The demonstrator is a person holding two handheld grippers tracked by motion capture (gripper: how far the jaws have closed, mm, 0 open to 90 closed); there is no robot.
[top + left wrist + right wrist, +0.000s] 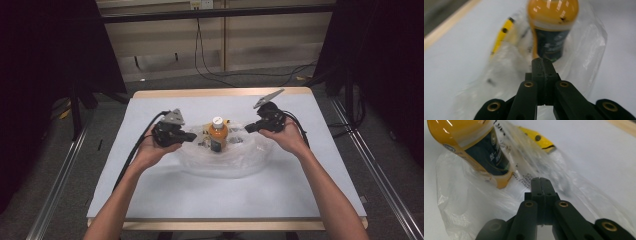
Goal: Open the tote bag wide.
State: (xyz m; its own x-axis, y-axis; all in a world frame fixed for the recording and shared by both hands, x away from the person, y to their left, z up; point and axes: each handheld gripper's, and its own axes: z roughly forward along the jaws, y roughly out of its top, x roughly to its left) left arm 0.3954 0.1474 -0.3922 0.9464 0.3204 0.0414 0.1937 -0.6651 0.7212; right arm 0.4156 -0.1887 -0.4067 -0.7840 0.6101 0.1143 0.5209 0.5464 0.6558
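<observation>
Between two closed grippers, a bottle in a plastic bag.
Jaws pressed together, the left gripper point(192, 136) and right gripper point(248, 128) pinch the clear plastic bag point(225, 160) at opposite edges; the orange bottle point(218, 134) stands upright inside, midway between them on the white table point(300, 180).

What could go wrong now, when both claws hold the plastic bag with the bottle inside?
1. The orange bottle stands upright inside the clear plastic bag; an uneven pull could tip it.
2. The left claw and right claw seem to pinch only thin film, which might slip or tear.
3. The yellow item beside the bottle could fall out.
</observation>
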